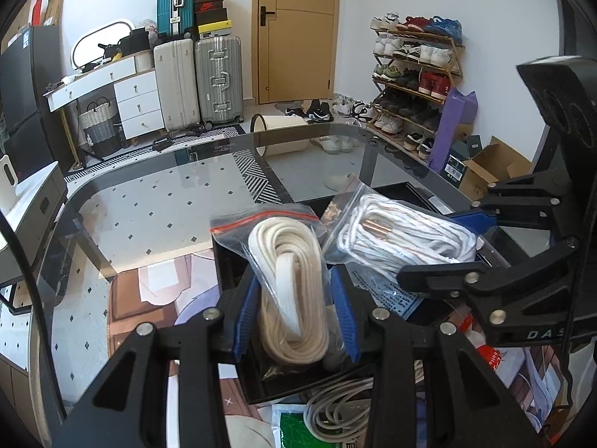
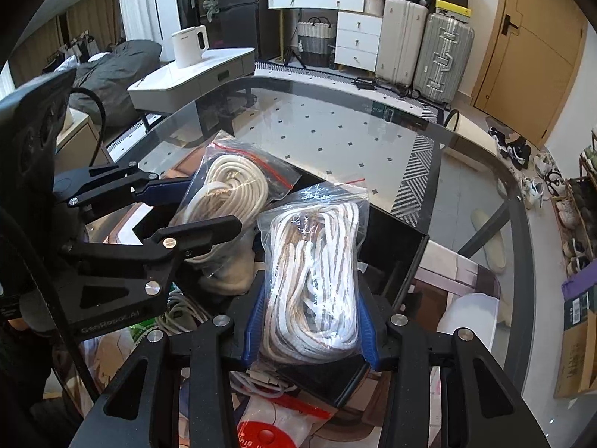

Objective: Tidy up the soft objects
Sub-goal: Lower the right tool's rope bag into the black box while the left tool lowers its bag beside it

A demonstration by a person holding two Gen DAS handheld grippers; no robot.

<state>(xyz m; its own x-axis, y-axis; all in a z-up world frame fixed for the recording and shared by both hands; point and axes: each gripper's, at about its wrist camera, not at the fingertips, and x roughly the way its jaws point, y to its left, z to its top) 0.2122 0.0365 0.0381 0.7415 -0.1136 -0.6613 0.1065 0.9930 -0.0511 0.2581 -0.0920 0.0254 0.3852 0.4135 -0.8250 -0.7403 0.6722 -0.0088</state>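
- Cream rope bag (image 1: pixel 289 291) sits clamped between our left gripper (image 1: pixel 294 321) fingers, over the black box (image 1: pixel 257 380).
- Our right gripper (image 2: pixel 311 321) squeezes the white rope bag (image 2: pixel 317 280) beside it.

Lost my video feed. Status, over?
Left gripper shut on cream rope bag. Right gripper shut on white rope bag. Both over black box. Nothing blocking.

Bags hide most of the black box (image 2: pixel 391 246).
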